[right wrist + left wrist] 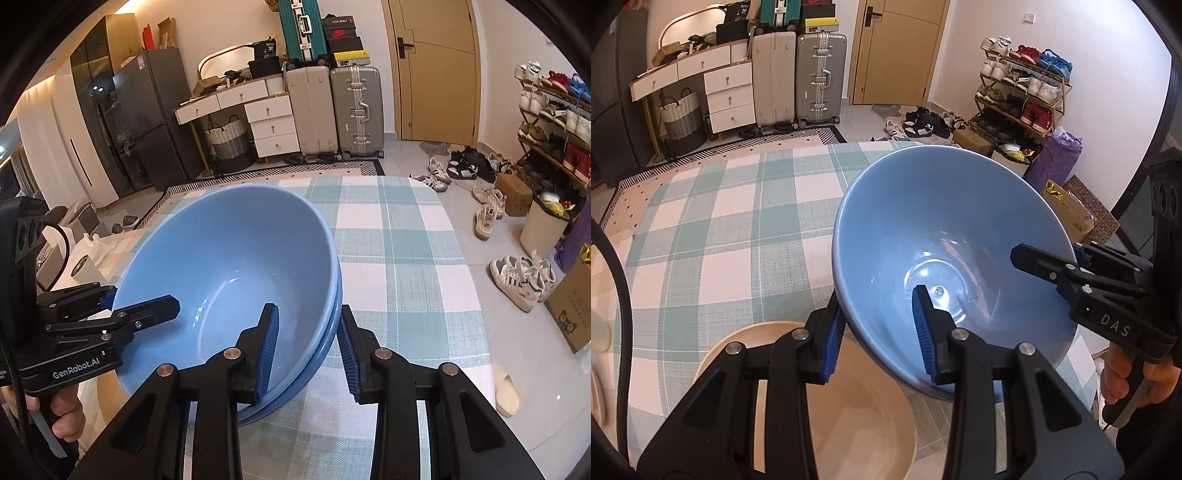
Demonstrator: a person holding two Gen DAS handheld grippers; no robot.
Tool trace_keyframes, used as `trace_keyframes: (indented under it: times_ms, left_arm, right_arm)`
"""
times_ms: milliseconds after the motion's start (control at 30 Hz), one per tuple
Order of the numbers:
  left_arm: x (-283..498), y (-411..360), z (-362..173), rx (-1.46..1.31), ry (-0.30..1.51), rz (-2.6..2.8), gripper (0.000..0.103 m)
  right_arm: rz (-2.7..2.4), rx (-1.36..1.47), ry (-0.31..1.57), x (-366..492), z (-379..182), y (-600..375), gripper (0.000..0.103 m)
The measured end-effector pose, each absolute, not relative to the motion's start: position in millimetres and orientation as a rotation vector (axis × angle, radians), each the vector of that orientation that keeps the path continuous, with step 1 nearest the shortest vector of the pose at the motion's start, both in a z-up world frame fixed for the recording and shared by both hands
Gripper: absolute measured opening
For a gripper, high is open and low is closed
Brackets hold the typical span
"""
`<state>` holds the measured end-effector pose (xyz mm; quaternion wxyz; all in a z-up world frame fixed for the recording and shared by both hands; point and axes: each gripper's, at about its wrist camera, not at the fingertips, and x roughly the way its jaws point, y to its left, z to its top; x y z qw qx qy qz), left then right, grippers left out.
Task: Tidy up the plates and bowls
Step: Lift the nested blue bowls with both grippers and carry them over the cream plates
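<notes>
My left gripper point(882, 332) and right gripper point(306, 354) each clamp opposite rims of the blue bowl point(945, 236), tilted over the bench's point(713, 221) near edge; a beige bowl point(857, 413) sits beneath, open checked cloth stretching toward the far edge.

A home's entry room: a shoe rack point(1023, 88) on the right, suitcases point(798, 77) and drawers point(729, 96) by the far door point(897, 51), a fridge point(147, 122) at left.

Left black two-finger gripper point(882, 332) at lower centre, jaws clamped across a wall, right black two-finger gripper point(308, 354) likewise clamped, bare hand point(1134, 380) on handle at lower right edge
</notes>
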<state>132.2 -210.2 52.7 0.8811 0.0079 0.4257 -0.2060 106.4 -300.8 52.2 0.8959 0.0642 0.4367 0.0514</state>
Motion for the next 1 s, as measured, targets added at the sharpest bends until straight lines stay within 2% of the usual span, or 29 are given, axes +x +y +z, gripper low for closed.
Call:
trace_keyframes:
  times_ms: [1000]
  left_arm:
    - [31.6,-126.0,138.8,-0.001,0.740,-0.321,0.032]
  right_arm:
    - [0.193,0.059,0.812,75.3,110.5,-217.1,0.033]
